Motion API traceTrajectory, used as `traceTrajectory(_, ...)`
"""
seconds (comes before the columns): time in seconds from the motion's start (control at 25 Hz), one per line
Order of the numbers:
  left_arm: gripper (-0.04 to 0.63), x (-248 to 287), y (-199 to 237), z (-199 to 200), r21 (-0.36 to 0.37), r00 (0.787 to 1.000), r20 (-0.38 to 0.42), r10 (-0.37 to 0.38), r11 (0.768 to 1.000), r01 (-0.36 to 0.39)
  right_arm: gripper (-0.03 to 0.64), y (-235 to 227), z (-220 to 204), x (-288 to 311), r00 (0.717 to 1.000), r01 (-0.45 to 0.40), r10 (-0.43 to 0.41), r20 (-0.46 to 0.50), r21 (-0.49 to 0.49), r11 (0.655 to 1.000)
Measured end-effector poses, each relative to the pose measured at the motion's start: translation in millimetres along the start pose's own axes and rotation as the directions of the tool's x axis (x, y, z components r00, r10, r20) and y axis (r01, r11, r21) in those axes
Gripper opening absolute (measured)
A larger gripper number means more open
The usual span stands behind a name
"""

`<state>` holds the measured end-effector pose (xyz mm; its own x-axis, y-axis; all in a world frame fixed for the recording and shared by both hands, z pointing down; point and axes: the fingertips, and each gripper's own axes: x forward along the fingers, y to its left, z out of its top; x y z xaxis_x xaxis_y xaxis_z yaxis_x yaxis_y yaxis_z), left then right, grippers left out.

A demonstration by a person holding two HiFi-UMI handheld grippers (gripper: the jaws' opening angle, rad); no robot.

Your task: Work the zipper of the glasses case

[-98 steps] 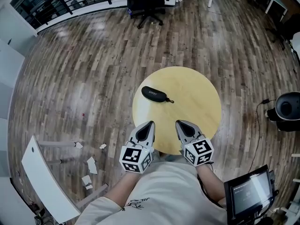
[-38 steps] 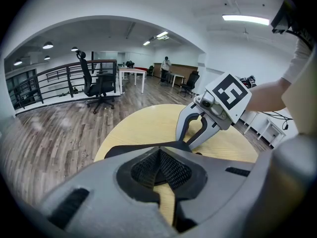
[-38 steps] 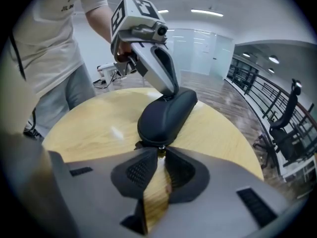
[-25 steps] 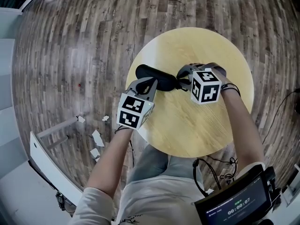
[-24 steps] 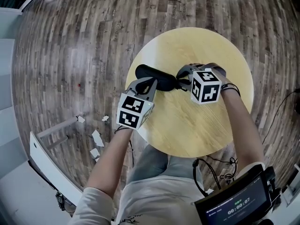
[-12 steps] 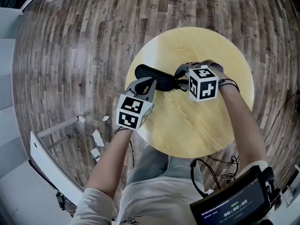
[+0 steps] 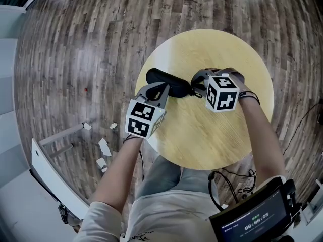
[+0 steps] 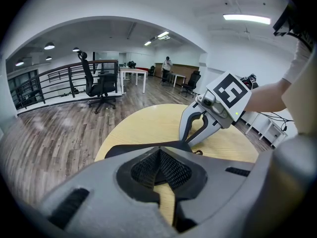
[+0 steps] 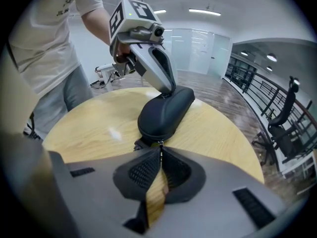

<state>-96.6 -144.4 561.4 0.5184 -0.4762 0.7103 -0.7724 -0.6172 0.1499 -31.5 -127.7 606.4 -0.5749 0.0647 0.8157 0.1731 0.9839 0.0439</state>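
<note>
Pinning the black glasses case (image 7: 171,81) flat on the round tabletop (image 7: 202,130), the left gripper (image 8: 159,150) has its jaws closed on one end, apparently to stop it sliding, while the right gripper (image 9: 159,151) has its jaws pinched shut on the zipper pull (image 9: 159,143) at the opposite end, apparently ready to draw it.

In the head view both bare forearms reach up from 6 o'clock. The left gripper (image 7: 162,88) points toward 1 o'clock, jaws pressed together on the near edge of the glasses case (image 7: 169,80). The right gripper (image 7: 194,83), at its 3 o'clock, points toward 10 o'clock, jaws pinched together on the zipper pull (image 9: 159,144).
</note>
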Motion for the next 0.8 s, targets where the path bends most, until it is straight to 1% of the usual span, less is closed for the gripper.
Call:
traceTrajectory(0.2,0.006,0,0,0,0.009,1.000,0.003,0.005,1.000,-0.005,0.003,3,-2,-3,0.998,0.044,-0.045,-0.046,-0.037,0.998)
traceTrajectory(0.28,0.006,1,0,-1,0.008,1.000,0.007,0.005,1.000,-0.005,0.002,4,-2,-3,0.997,0.055,-0.056,-0.051,-0.033,0.998)
traceTrajectory(0.44,0.006,2,1,-1,0.002,1.000,0.005,0.010,1.000,-0.010,0.000,5,-1,-6,0.998,0.066,-0.064,-0.028,0.061,0.996)
traceTrajectory(0.56,0.008,3,1,-3,0.020,1.000,-0.011,0.010,1.000,-0.010,0.000,10,-1,-5,0.995,0.095,-0.090,-0.044,0.132,0.987)
traceTrajectory(0.68,0.008,4,0,-3,0.021,1.000,-0.026,0.008,1.000,-0.007,0.000,19,1,-5,0.990,0.137,-0.125,-0.069,0.219,0.966)
traceTrajectory(0.8,0.008,5,1,-1,0.012,1.000,-0.027,0.004,1.000,-0.003,0.000,29,6,-4,0.984,0.177,-0.157,-0.088,0.302,0.937)
